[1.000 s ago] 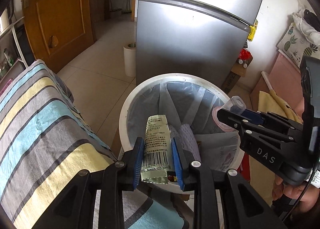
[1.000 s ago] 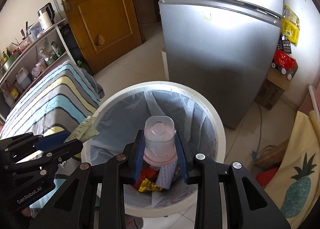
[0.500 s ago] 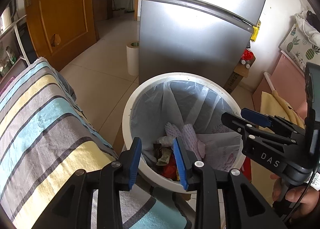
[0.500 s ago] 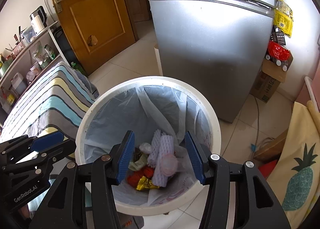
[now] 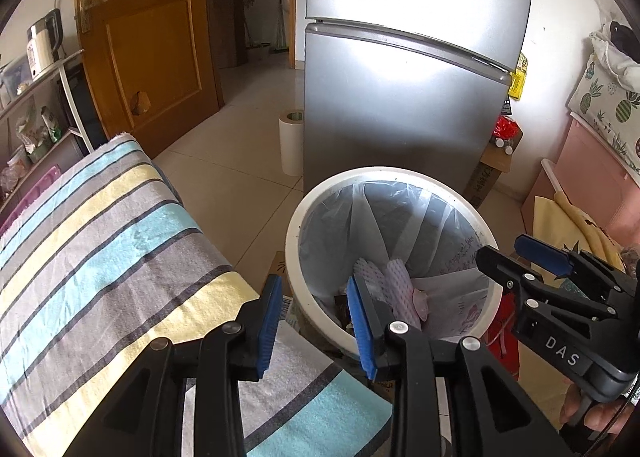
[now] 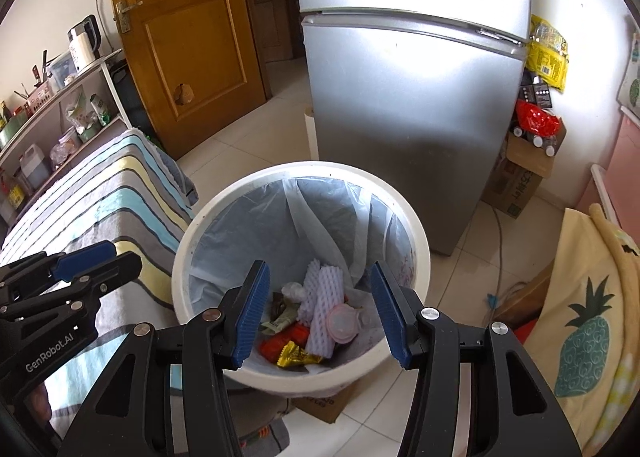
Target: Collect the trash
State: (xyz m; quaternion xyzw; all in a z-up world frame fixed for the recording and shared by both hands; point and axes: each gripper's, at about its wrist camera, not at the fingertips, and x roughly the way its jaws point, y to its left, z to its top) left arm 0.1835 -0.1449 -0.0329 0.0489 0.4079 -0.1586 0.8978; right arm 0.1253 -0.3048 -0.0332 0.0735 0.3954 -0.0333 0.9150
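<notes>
I saw the white bin (image 6: 416, 245), lined with a thin clear bag, standing on the floor just in front of the silver fridge (image 6: 400, 89) and beside the striped cloth (image 5: 100, 257). In it lay white foam netting (image 6: 320, 297), a pink-lidded cup (image 6: 342, 321) and red and gold wrappers (image 6: 288, 349). A second earlier my left gripper (image 5: 314, 327) pinched a printed packet and my right gripper (image 6: 320, 311) the cup (both now dropped in); both jaws had opened, nothing between them.
</notes>
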